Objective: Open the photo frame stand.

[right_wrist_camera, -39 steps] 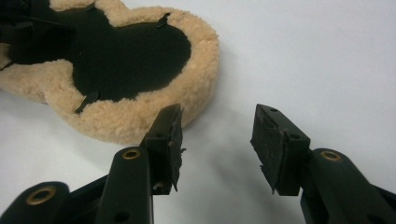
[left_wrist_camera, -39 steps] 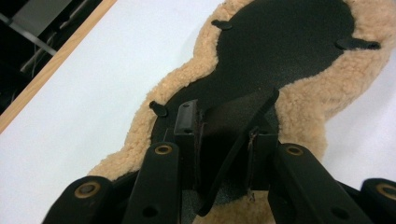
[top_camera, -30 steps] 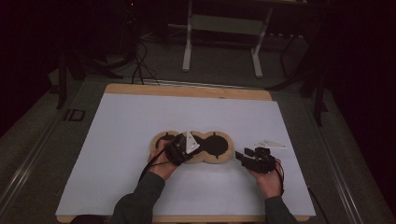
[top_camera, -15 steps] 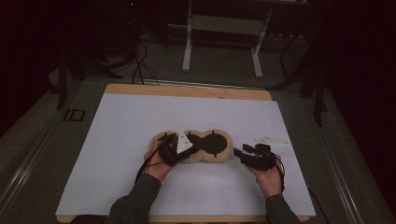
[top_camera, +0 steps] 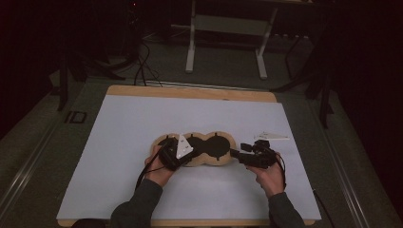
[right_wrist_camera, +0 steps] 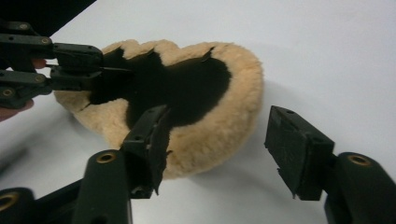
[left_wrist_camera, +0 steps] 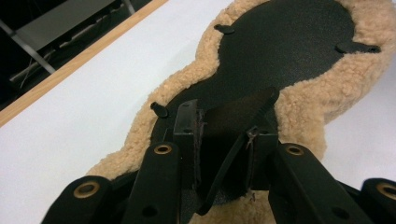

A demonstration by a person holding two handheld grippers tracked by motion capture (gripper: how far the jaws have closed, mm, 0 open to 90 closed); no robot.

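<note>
My left gripper [left_wrist_camera: 224,140]: clamped on the black flap of the sheepskin pad [top_camera: 195,148], lower centre of frame | my right gripper [right_wrist_camera: 219,149]: jaws just opened, apart, nothing between them | step: regrasp | next: probably close right jaws on pad's near fleece rim.

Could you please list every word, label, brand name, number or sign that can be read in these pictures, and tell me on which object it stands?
No readable text in any of the pictures.
Fleece pad: tan pile and black backing, nothing printed on it.
Left gripper and right gripper: plain black jaws with brass rivets, no markings.
Dark rectangular mark left of the white table: it may be a label, but is too small and dim to read.
</note>
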